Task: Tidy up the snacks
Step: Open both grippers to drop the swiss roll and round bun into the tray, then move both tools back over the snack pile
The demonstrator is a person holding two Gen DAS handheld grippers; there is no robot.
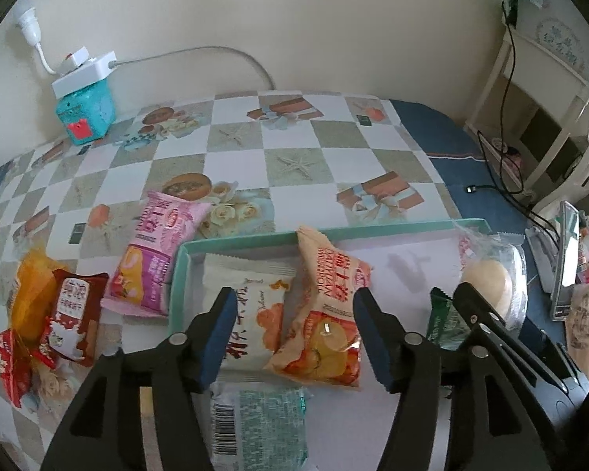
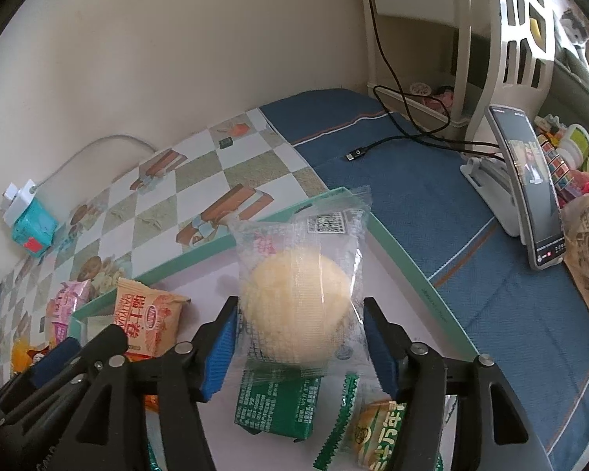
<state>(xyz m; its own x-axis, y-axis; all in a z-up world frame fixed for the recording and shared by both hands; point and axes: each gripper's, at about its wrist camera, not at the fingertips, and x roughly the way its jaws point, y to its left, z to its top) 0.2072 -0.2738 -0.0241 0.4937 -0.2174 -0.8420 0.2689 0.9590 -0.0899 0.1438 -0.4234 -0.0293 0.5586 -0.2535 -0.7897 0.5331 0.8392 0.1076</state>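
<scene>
Snacks fill a shallow teal-rimmed tray [image 1: 251, 240] on a desk [image 1: 239, 149] covered in a checkered cloth. Inside lie an orange packet [image 1: 326, 314] with red lettering, a white packet [image 1: 251, 298] and a clear wrapper holding a pale round bun [image 2: 298, 306]. A pink packet [image 1: 157, 259] lies just left of the tray. The left gripper [image 1: 294, 337] has its fingers spread above the orange and white packets. The right gripper [image 2: 300, 349] has its fingers spread on either side of the bun, pads not pressing.
</scene>
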